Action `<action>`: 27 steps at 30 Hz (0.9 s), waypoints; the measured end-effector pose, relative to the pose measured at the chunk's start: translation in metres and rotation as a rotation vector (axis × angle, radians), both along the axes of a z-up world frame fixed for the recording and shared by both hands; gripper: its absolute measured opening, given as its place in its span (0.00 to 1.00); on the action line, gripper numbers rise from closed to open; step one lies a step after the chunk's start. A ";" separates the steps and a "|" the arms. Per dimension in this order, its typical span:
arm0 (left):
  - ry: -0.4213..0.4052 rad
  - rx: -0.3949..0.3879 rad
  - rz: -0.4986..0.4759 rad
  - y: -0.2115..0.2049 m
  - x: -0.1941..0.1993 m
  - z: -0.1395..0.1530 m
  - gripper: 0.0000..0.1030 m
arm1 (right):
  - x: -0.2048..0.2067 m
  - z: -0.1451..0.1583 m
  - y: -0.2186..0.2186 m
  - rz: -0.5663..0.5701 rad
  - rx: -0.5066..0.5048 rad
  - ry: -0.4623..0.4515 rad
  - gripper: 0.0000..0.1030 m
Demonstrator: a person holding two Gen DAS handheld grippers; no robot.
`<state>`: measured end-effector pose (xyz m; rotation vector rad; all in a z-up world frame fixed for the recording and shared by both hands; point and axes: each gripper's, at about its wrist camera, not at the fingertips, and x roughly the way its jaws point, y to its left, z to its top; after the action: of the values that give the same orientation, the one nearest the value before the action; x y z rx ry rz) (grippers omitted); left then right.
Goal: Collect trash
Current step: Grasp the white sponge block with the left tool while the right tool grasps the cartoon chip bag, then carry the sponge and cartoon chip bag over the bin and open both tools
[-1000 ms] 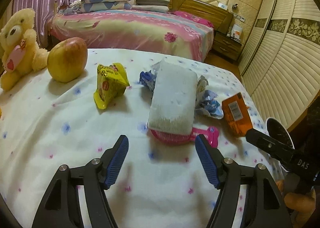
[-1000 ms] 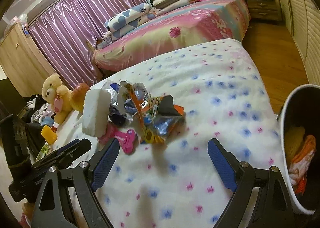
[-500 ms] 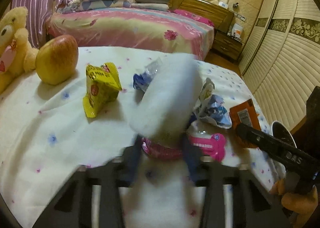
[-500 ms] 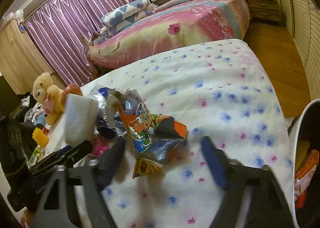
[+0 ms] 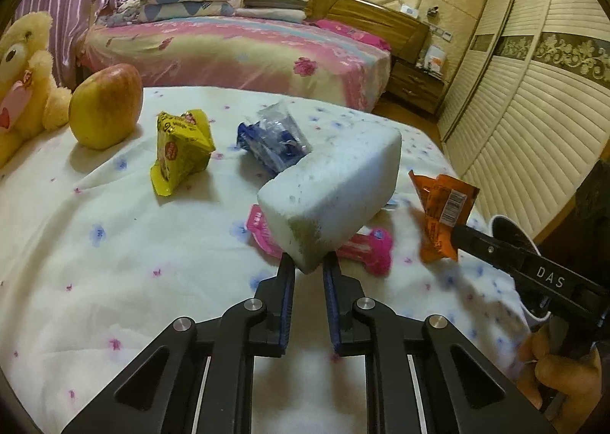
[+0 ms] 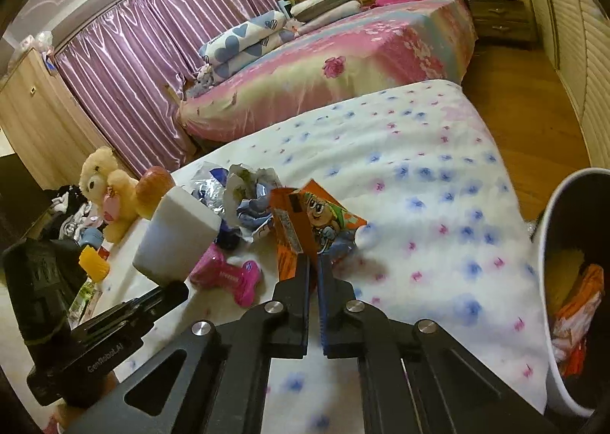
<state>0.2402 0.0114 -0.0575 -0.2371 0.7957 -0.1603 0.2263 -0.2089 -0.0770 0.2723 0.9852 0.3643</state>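
Sponge [image 5: 335,190] tilted, far end up-right

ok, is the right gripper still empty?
No: the right gripper is shut on the orange snack wrapper, lifted off the floral sheet.

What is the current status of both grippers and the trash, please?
Left gripper just closed on white sponge block, lifted. Right gripper just closed on orange wrapper. Bin to the right, path clear.
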 end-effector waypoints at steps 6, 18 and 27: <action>-0.010 -0.008 -0.032 -0.009 -0.016 0.003 0.13 | -0.018 0.010 -0.012 -0.023 0.012 -0.017 0.02; 0.002 -0.018 -0.111 -0.037 -0.024 0.001 0.12 | -0.047 0.027 -0.039 -0.068 0.014 -0.052 0.00; 0.005 -0.017 -0.175 -0.061 -0.024 0.004 0.12 | -0.063 0.034 -0.065 -0.119 -0.004 -0.068 0.00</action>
<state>0.2161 -0.0500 -0.0538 -0.1842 0.8204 -0.3312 0.1634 -0.2735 -0.0428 0.3114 0.8982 0.2615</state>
